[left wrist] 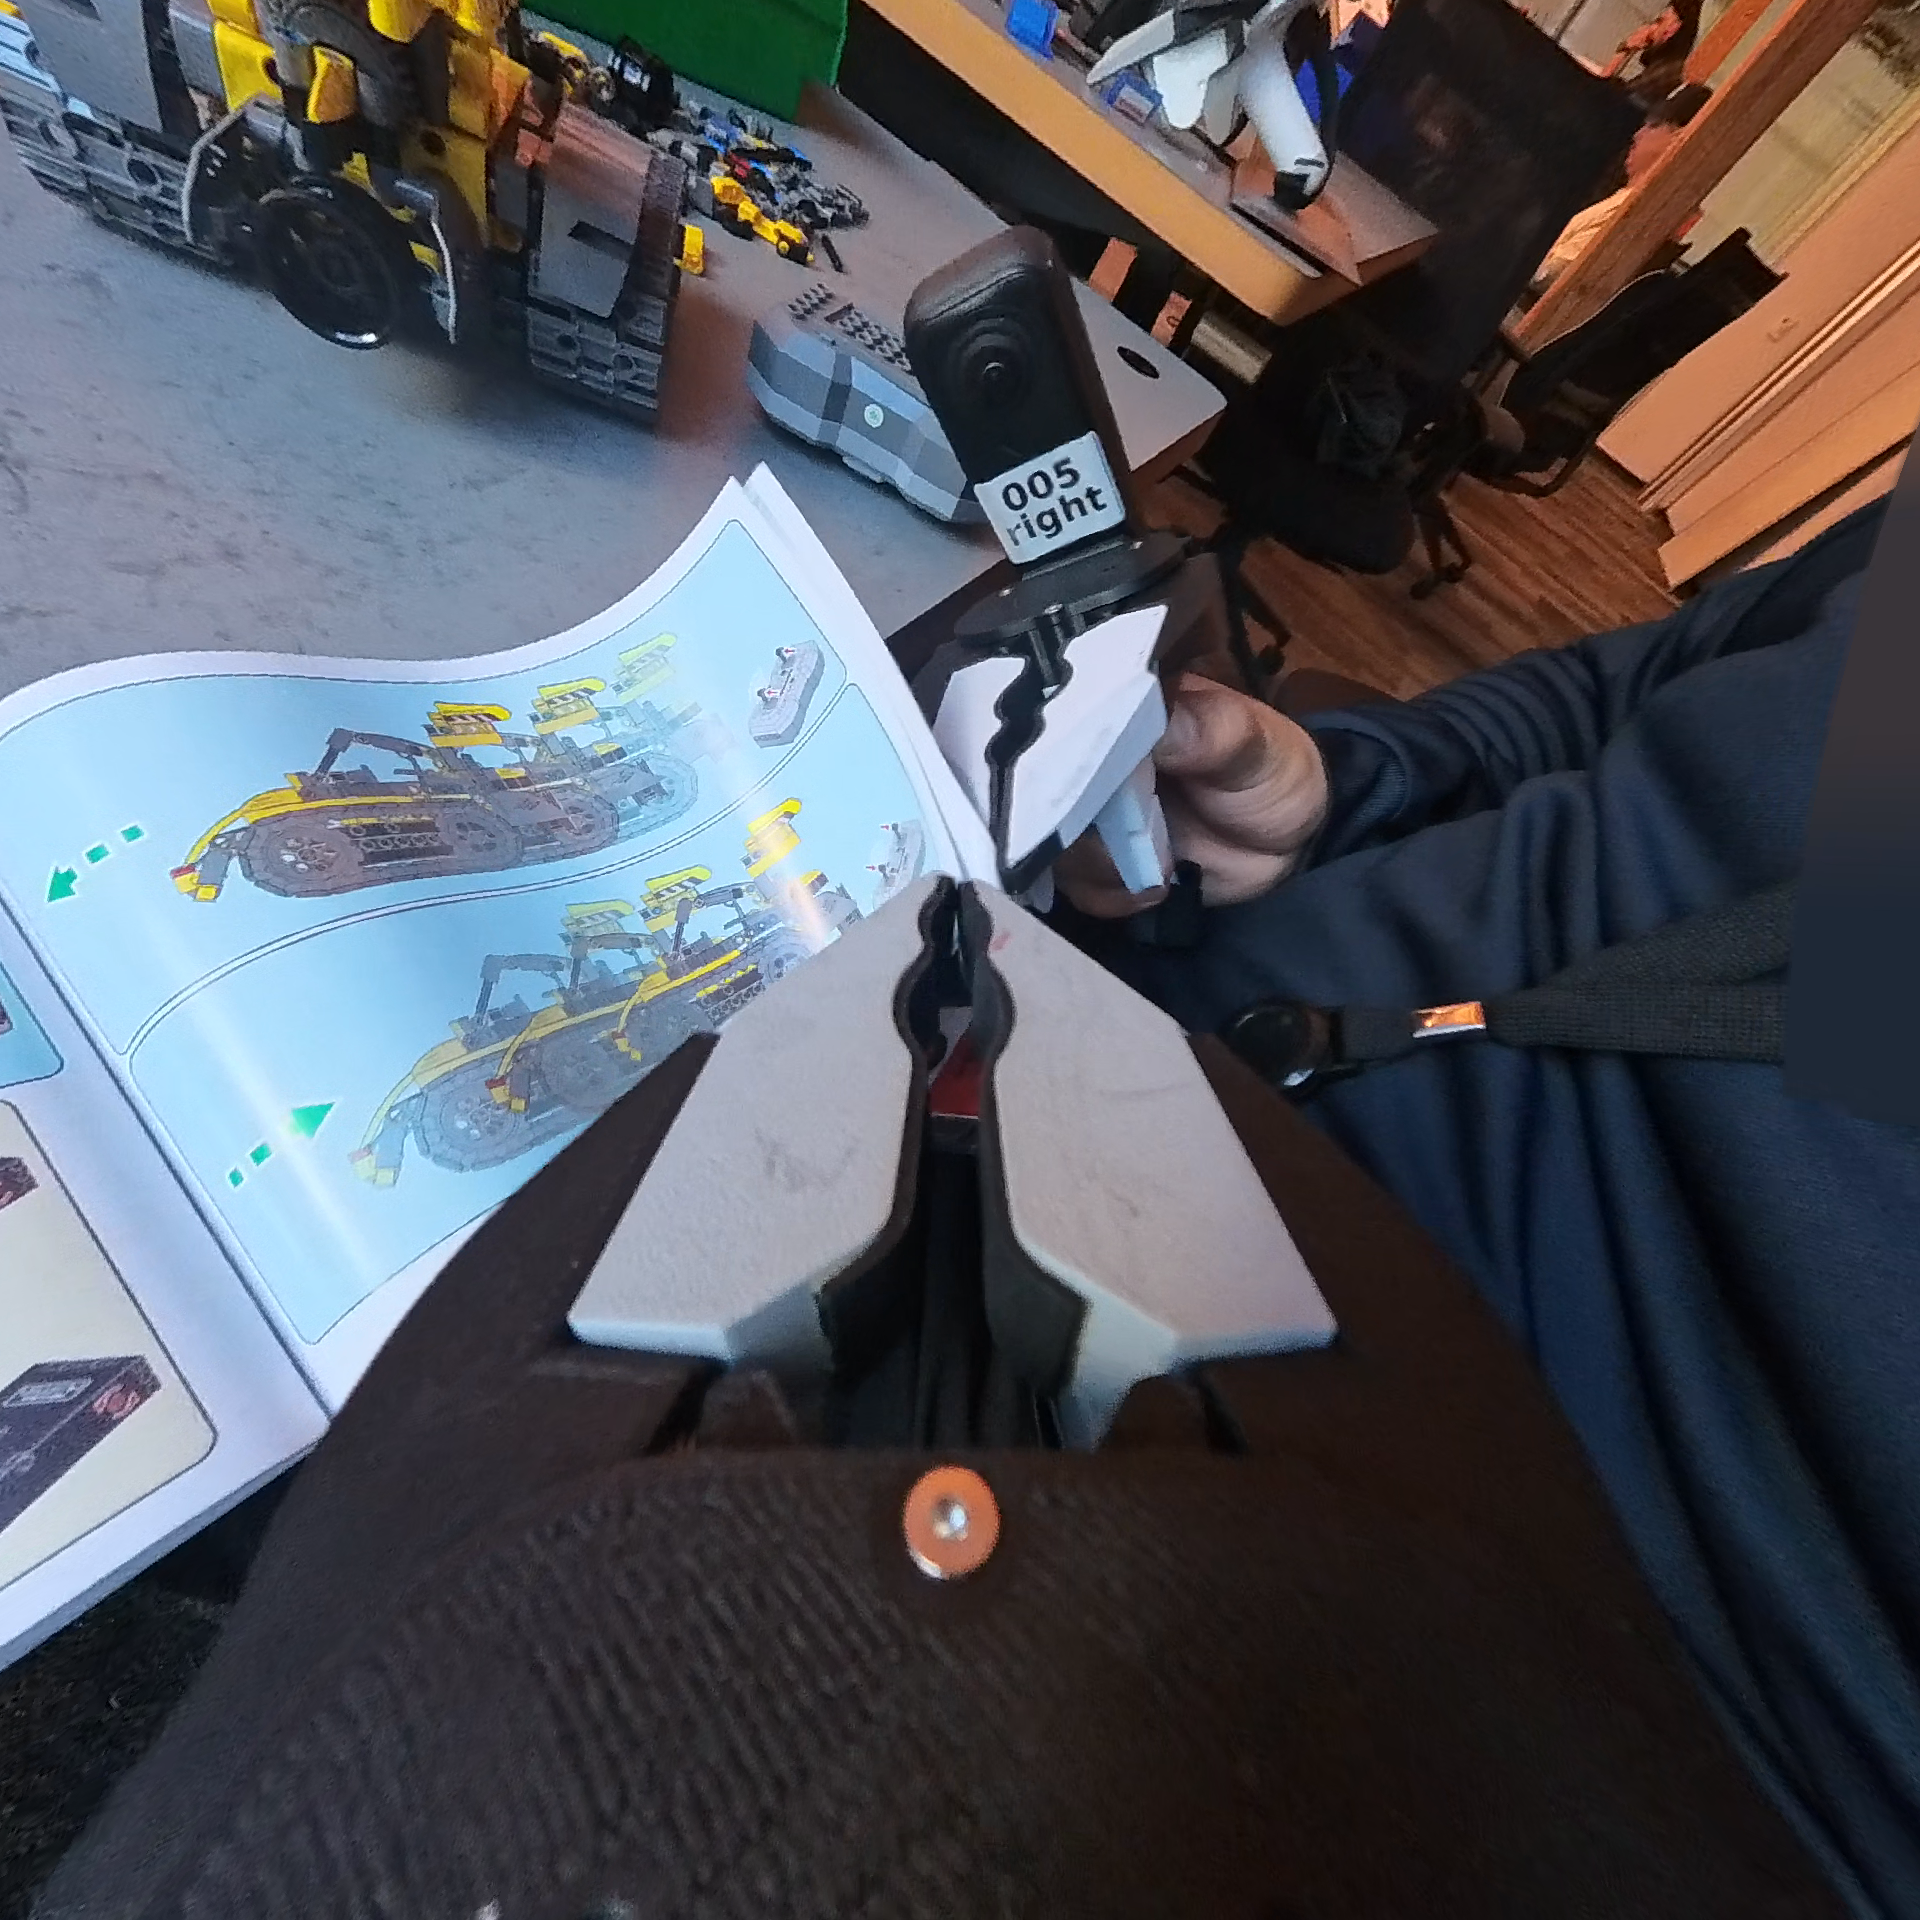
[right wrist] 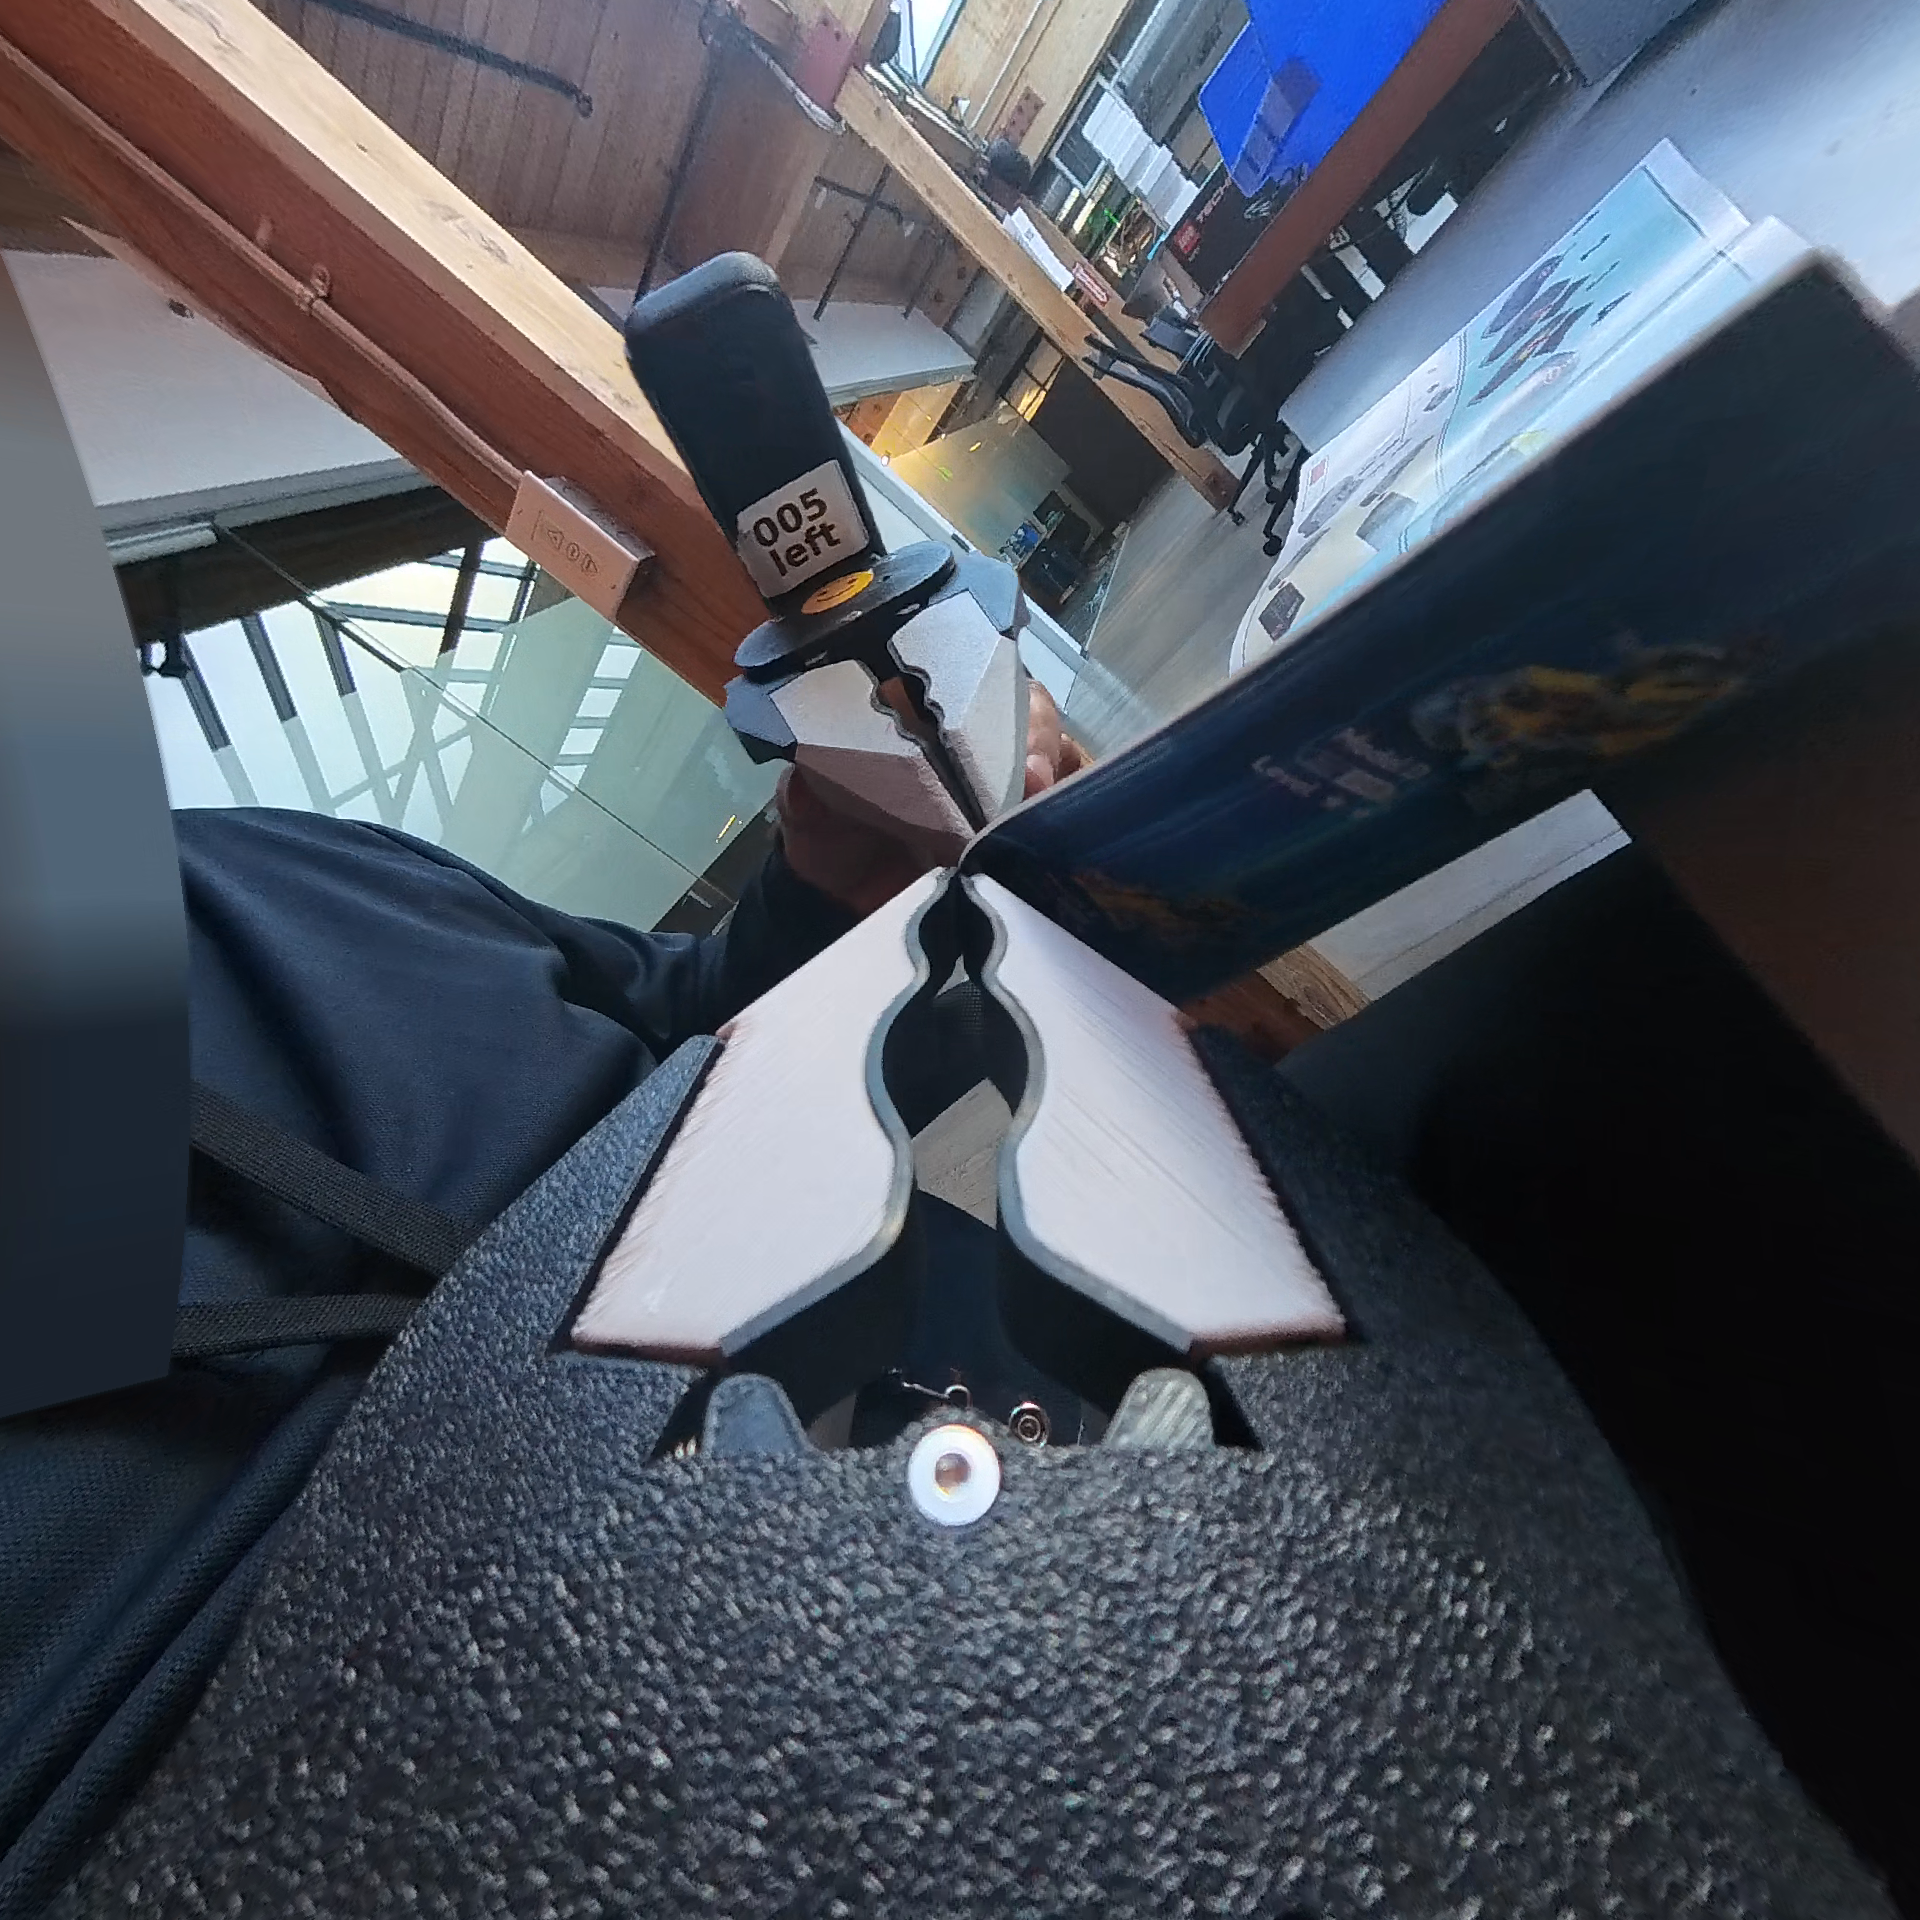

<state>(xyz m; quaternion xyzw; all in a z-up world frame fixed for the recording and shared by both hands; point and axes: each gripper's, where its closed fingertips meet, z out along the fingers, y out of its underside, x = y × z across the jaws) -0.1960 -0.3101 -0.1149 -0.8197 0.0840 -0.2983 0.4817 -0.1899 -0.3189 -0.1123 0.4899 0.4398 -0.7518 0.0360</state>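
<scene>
while both grippers' fingers pinch the booklet (left wrist: 436, 831) | left gripper (left wrist: 956, 899) | right gripper (right wrist: 954, 883)

The right gripper (right wrist: 958, 883) is seen with its tips pressed together at the corner of a dark-covered booklet (right wrist: 1403, 748). The left gripper (right wrist: 961, 805), held by a hand (right wrist: 831, 831), is closed just beyond, touching that corner.

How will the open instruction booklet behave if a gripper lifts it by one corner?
The instruction booklet is probably floppy: its pages already curve upward. Its glossy paper shows glare, so it may slip. The left gripper looks shut at its corner.
</scene>
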